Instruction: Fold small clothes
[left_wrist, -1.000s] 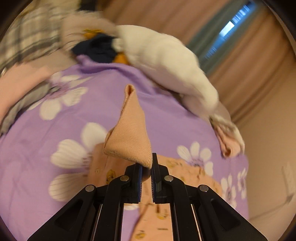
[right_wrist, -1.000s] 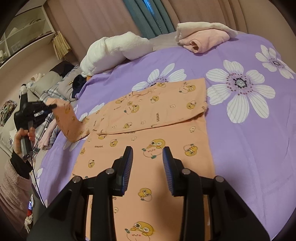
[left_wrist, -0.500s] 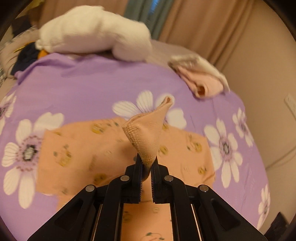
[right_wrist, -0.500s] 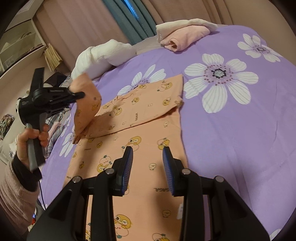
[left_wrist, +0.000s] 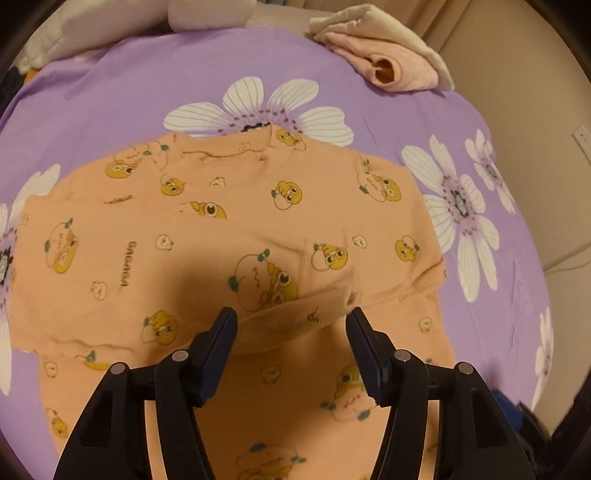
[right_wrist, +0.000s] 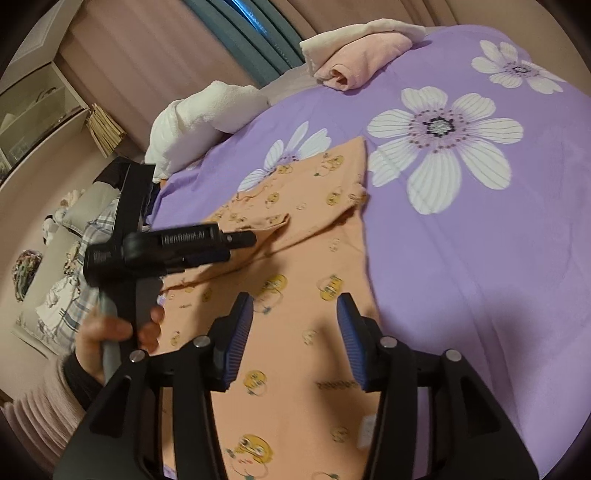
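A small orange shirt with yellow cartoon prints (left_wrist: 207, 236) lies flat on the purple flowered bedspread (left_wrist: 122, 92). Both sleeves are folded across its chest; the cuff of the top sleeve (left_wrist: 343, 295) lies just ahead of my left gripper (left_wrist: 291, 325), which is open and empty right above the shirt. In the right wrist view the shirt (right_wrist: 303, 288) stretches away from my right gripper (right_wrist: 295, 310), open and empty over the shirt's lower part. The left gripper (right_wrist: 243, 240) shows there too, over the folded sleeve.
A rolled pink and cream garment (left_wrist: 391, 62) lies at the far edge of the bed, also in the right wrist view (right_wrist: 354, 59). A white pillow (right_wrist: 199, 122) and a pile of clothes (right_wrist: 85, 236) are at the left. A shelf (right_wrist: 33, 110) stands beyond.
My left gripper carried the sleeve across the shirt, laid it on the chest and opened, letting it go. The right gripper opened wider and stayed over the shirt's lower part.
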